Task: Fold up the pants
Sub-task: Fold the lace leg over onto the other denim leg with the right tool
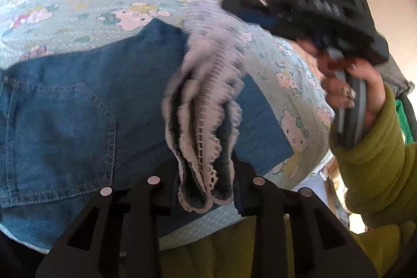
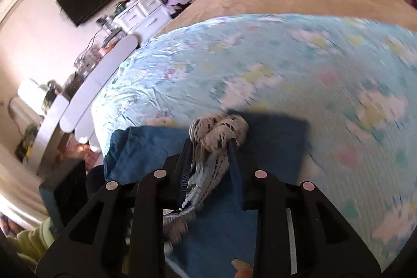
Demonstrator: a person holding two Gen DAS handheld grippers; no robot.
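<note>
While both grippers pinch the lace-trimmed hem (image 1: 206, 147), the leg should be carried taut and level over the back pocket (image 1: 60, 137), both ends lowered together so the edges meet square. Left of that pocket lies only denim running out of view; the pocket itself sits flat on the pants (image 1: 130, 85), which are blue denim spread on the cartoon-print bedspread (image 1: 78, 4). Right of the pocket, the left gripper (image 1: 206, 186) clamps bunched white lace and dark cloth. Further right, the right gripper (image 2: 211, 147) bites the same trim, fingers closed on it; motion blur suggests lifting, so ease off speed to avoid twisting.
</note>
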